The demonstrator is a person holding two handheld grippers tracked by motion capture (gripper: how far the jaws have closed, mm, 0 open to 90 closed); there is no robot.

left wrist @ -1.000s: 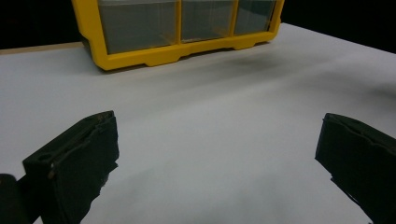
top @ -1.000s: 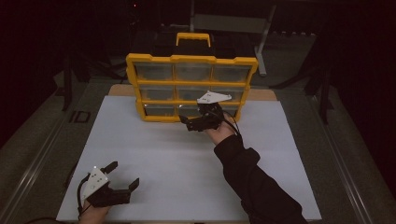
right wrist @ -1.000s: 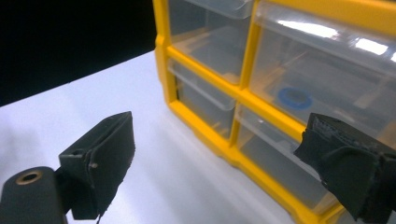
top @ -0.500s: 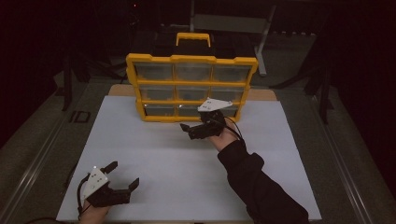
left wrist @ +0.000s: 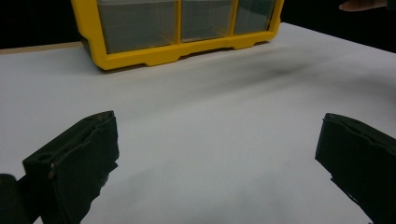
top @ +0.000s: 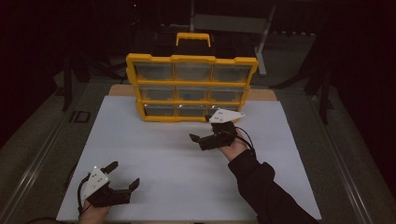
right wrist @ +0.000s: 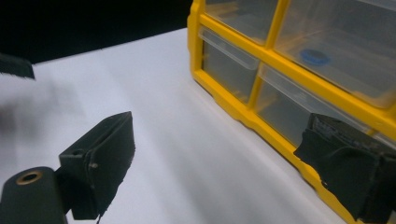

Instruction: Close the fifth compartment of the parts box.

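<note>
A yellow organizer (top: 191, 59) with nine clear drawers stands upright at the back of the white table (top: 168, 154). My right gripper (top: 201, 129) hovers a little in front of its bottom row, open, with nothing between the jaws. In the right gripper view the right gripper (right wrist: 219, 161) points along the organizer (right wrist: 261, 123), and a blue item (right wrist: 314, 57) lies in one drawer. My left gripper (top: 123, 174) rests open near the front left edge. In the left gripper view the left gripper (left wrist: 215, 154) faces the organizer (left wrist: 140, 53) across bare table.
A yellow carrying handle (top: 193, 37) tops the organizer. A grey metal frame (top: 233, 21) stands behind it in the dark. The white sheet ends at a wooden strip (top: 120, 89) beside the organizer. Metal rails (top: 42, 154) run along both table sides.
My right gripper has drawn back from the organizer's bottom row toward the person and a little right. The left gripper has not moved.
</note>
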